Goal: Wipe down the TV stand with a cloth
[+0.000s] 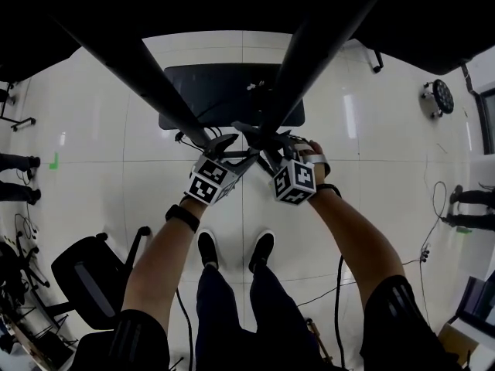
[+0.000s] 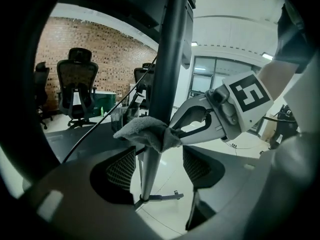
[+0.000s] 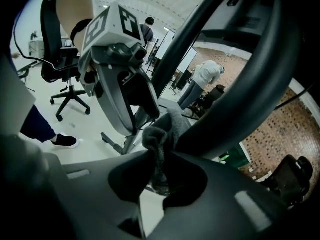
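No legible text or labels anywhere

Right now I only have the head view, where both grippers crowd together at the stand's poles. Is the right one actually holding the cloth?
Observer: Yes. The right gripper view shows the right gripper shut on the grey cloth, which bunches up above its jaws.
Operator: And the left gripper, is it clamped on the pole?
Observer: No. In the left gripper view the left gripper is open. Its jaws are apart, and the dark pole runs down between them unclamped.
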A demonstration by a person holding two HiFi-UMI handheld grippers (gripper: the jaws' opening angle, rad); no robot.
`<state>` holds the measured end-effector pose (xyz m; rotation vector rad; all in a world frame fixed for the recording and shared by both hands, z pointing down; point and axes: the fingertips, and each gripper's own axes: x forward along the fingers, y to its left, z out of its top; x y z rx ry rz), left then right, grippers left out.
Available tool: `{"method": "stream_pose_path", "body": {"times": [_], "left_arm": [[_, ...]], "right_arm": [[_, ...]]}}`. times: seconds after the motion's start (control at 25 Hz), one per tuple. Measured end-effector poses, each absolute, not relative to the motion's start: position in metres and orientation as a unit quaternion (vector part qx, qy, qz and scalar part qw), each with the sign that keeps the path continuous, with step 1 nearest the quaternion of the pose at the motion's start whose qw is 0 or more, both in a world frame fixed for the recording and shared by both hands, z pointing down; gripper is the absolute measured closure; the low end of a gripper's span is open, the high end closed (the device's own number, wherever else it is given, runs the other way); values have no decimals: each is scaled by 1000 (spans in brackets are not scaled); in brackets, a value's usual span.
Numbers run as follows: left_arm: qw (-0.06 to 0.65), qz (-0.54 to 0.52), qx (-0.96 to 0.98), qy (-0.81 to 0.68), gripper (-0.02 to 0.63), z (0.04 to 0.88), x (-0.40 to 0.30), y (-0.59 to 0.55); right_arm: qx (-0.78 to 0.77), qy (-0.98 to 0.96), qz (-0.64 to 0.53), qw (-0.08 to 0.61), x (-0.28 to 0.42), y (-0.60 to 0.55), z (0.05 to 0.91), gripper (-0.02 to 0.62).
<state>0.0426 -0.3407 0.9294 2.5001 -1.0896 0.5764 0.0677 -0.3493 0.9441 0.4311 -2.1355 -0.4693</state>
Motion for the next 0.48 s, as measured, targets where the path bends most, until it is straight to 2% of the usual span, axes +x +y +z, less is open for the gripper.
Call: {"method": "stream_pose_path", "body": {"times": [0.28, 0.48], "left_arm": [[179, 206, 879, -391, 287, 949, 36, -338], [184, 193, 878, -398, 287, 938, 37, -331]], "right_arm": [[172, -857, -166, 457, 66, -348, 980, 543], [186, -882, -104, 420, 68, -344, 960, 543]]}}
